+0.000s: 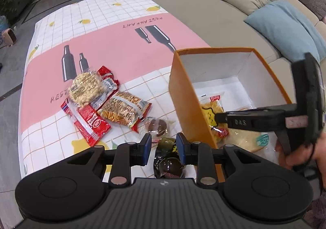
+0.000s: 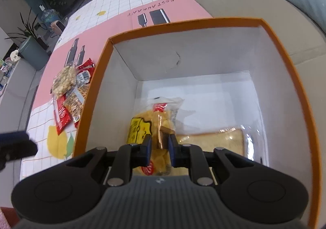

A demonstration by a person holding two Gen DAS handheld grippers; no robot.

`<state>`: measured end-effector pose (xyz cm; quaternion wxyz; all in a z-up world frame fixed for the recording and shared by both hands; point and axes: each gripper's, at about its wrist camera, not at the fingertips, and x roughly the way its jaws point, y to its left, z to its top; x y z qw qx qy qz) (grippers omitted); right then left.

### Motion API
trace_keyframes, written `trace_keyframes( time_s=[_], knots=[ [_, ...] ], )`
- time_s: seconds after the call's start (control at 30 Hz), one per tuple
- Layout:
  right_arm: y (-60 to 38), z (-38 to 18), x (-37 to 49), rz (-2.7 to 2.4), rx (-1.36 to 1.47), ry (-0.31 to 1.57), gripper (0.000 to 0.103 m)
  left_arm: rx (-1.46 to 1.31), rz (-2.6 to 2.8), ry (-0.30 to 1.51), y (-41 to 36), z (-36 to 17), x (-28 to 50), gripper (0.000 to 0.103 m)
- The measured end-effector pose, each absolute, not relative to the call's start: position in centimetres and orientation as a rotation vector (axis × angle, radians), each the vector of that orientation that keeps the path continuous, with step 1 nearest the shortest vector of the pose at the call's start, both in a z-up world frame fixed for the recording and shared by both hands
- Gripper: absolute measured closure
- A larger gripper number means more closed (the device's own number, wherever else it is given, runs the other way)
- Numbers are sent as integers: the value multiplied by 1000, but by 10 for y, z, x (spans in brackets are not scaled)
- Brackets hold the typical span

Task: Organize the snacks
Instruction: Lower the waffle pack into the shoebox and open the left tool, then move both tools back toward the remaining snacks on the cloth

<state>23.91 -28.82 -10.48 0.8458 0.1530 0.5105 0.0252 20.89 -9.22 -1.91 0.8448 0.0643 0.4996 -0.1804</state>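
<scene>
Right gripper [image 2: 159, 147] jaws clenched on yellow snack bag [image 2: 148, 127] inside orange box [image 2: 91, 94]; left gripper [image 1: 164, 148] jaws released above dark candies [image 1: 169, 164]. Risk: bag snags jaws on release.

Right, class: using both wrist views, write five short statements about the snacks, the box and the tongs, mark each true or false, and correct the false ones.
1. The orange box is empty. False: a yellow snack bag and packaged bread slice lie inside.
2. The right tongs are inside the box. True.
3. The left tongs grip a red packet. False: they are open above dark wrapped candies.
4. The round peanut cake lies on the table outside the box. True.
5. The box is white inside. True.
</scene>
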Motion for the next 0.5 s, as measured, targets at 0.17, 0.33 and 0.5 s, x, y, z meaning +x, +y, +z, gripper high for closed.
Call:
trace_keyframes(
  time_s=[0.17,0.33,0.5],
  knots=[
    [-284,-108,245,28,276,1084,84,145,-374,1058,-87,-23,206,70],
    [-282,-96,233,21,259,1064,73,188,-362,1025,-85,-17,195,70],
    [-274,-64,202,7,215,960,61,219,-344,984,-80,-11,179,70]
  ],
)
